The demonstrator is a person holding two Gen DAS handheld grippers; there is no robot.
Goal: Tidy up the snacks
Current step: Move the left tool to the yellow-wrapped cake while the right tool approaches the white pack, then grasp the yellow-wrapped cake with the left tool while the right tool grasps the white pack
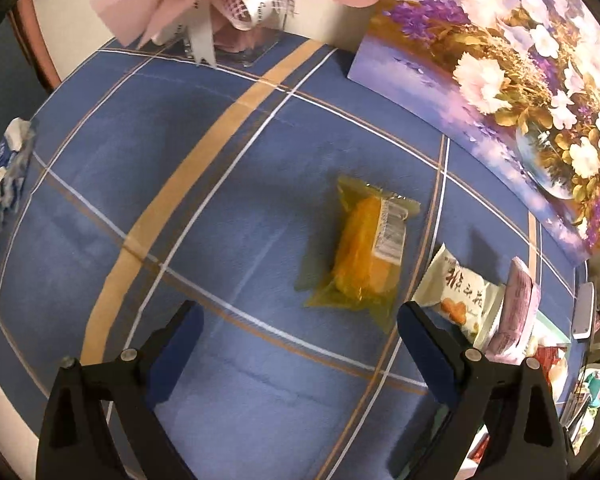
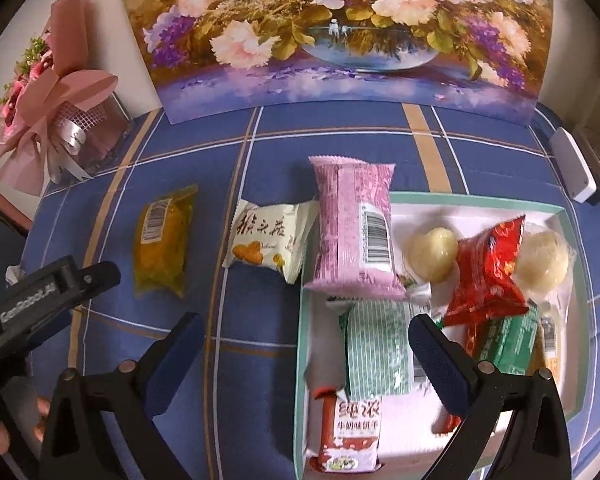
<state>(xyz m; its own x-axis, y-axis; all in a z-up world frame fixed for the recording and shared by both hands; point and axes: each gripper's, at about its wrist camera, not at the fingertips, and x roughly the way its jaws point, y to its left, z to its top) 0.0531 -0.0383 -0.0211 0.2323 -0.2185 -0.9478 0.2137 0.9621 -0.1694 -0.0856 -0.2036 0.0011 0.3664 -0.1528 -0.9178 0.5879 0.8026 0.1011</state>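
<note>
- We hold the left gripper (image 1: 300,322) with fingers wide, empty, above the desk (image 1: 228,208), yellow snack pack (image 1: 360,252) just ahead
- Right gripper (image 2: 306,338) fingers wide, empty, over the tray (image 2: 476,199) edge
- Pink pack (image 2: 352,236) rests on the tray rim; cream pack (image 2: 268,242) beside it

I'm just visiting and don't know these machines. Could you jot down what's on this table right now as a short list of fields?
surface: blue plaid cloth
tray: white, green-rimmed, holding several packets
half on tray: pink packet, leaning over its left rim
outside tray: cream packet, yellow packet
left gripper: open, empty, near the yellow packet
right gripper: open, empty, over the tray's left rim
backdrop: flower painting, pink bouquet
</note>
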